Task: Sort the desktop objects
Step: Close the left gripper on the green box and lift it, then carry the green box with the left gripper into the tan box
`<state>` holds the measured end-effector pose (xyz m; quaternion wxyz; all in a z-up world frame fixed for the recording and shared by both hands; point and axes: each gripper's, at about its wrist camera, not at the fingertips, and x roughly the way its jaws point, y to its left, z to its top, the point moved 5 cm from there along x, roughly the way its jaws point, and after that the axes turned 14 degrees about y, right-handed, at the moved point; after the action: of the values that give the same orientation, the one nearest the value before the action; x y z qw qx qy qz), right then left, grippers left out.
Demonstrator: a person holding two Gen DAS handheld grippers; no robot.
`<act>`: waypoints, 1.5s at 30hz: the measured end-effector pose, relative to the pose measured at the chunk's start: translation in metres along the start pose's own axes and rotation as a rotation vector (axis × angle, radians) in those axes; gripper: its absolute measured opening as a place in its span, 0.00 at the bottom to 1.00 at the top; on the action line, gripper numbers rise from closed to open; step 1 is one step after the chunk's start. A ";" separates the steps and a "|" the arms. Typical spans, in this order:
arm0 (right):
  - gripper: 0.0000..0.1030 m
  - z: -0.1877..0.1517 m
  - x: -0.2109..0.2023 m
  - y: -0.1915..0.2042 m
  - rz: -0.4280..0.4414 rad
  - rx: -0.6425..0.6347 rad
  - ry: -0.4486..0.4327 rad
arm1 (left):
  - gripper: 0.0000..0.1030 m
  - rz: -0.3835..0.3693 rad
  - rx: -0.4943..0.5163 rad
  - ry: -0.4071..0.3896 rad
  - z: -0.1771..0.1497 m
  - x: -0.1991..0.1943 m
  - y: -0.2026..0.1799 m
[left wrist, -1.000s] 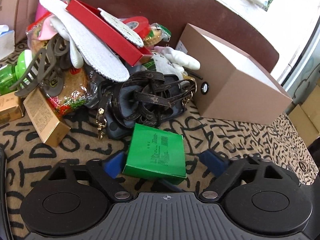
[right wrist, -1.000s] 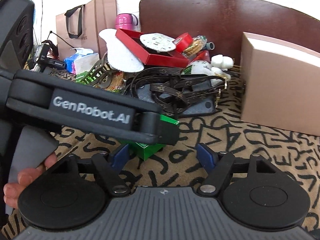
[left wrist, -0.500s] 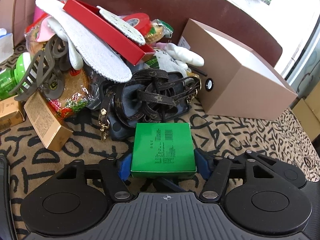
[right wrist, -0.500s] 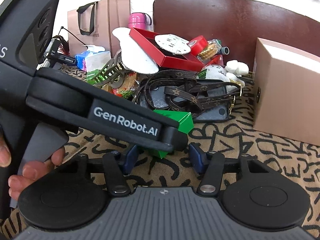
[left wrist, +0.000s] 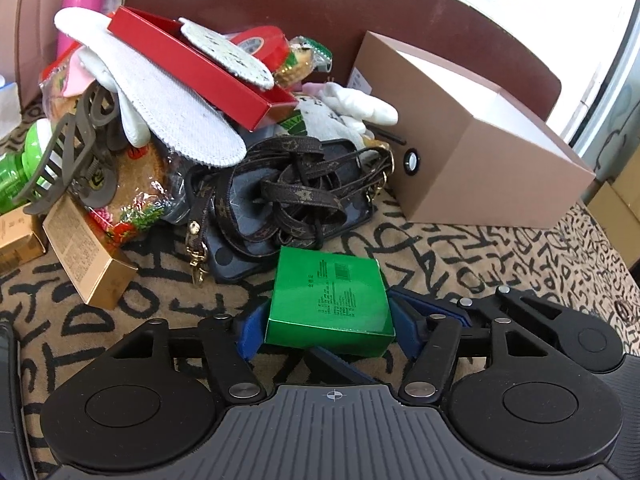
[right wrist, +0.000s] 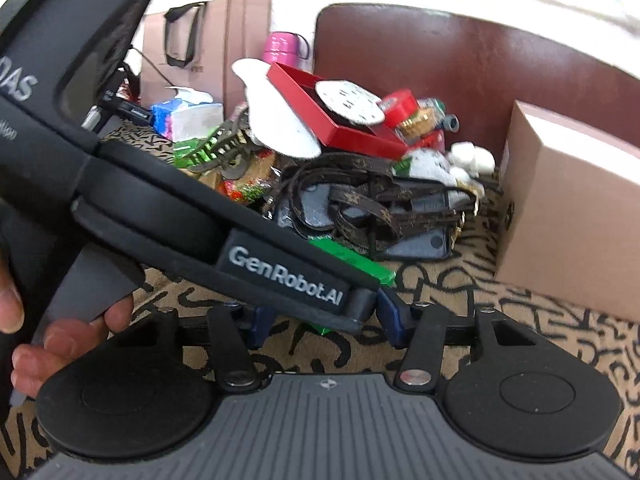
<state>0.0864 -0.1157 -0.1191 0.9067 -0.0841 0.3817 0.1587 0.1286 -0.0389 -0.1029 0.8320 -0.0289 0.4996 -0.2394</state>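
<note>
- The counter [left wrist: 500,264] has a tan cloth on it with black squiggly lettering, and there's a dark brown chair back [left wrist: 320,8] behind everything.
- Big tan box [left wrist: 472,152] sits on the right side of the counter, just beside the junk pile.
- The pile: a red tray [left wrist: 200,68] tilted on top with a white insole [left wrist: 160,100] leaning across it, and a tangle of brown straps [left wrist: 296,188] over a dark pouch lower down.
- A gold box [left wrist: 86,252] lies off to the left, next to a grey hair clip [left wrist: 68,160].
- Left claw [left wrist: 324,324] is clamped on the green box [left wrist: 328,300]: blue pads pressed to both its sides, right in front of the straps. Looks tilted a bit, barcode side up.
- Right claw [right wrist: 324,316] sits low behind the left one, blue fingers spread apart and gripping nothing. The left tool's body crosses right over it, and a sliver of the green box [right wrist: 352,260] peeks out past that.
</note>
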 end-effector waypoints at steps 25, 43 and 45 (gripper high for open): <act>0.55 0.026 -0.086 -0.067 -0.136 0.059 -0.231 | 0.63 0.015 0.229 -0.204 0.058 -0.050 -0.113; 0.55 0.060 -0.091 -0.217 -0.279 0.142 -0.197 | 0.63 -0.113 0.328 -0.160 0.172 0.026 -0.207; 0.55 0.065 -0.085 -0.231 -0.271 0.152 -0.170 | 0.63 -0.112 0.328 -0.140 0.182 0.041 -0.211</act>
<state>0.1552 -0.3327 -0.0059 0.9525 -0.0522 0.2998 0.0124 0.2200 -0.2772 0.0149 0.8436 0.0629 0.3925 -0.3609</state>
